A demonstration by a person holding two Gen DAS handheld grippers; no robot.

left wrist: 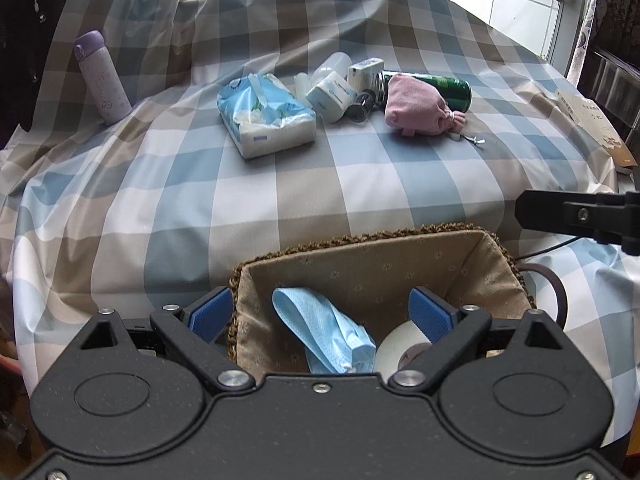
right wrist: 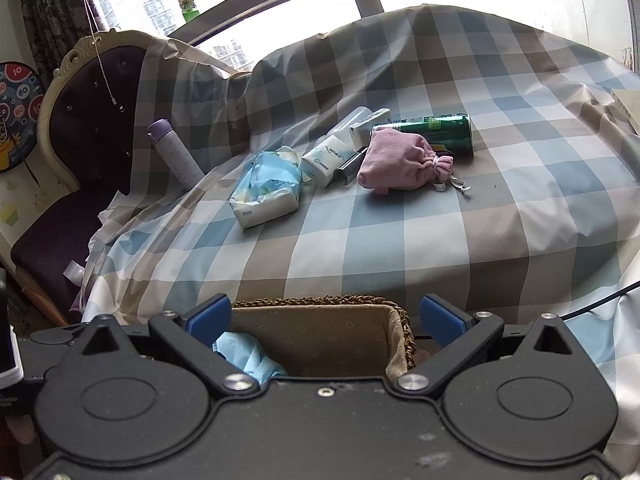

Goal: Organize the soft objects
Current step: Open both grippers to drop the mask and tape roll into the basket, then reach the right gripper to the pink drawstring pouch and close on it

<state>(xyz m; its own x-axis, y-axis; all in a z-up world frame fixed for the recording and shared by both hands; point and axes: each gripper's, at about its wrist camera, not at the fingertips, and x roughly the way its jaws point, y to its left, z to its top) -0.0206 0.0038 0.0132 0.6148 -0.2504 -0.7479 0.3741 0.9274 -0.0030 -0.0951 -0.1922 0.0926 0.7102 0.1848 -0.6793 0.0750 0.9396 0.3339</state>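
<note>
The fabric-lined woven basket [left wrist: 360,268] sits at the near edge of the checked-cloth bench [left wrist: 280,184], collecting soft things: a light-blue face mask [left wrist: 324,332] lies inside. Both the left gripper [left wrist: 320,312] and the right gripper [right wrist: 326,316] hover over it with fingers wide apart and empty, probably ready for the pink drawstring pouch [left wrist: 416,104] or the blue tissue pack [left wrist: 264,114], both well apart across the cloth.

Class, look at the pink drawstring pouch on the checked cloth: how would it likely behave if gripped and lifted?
The pink drawstring pouch looks like soft fabric, so it would probably squash and sag rather than hold its shape. Its bulging body suggests something inside, so the weight is uncertain. The loose cord would likely dangle.
</note>
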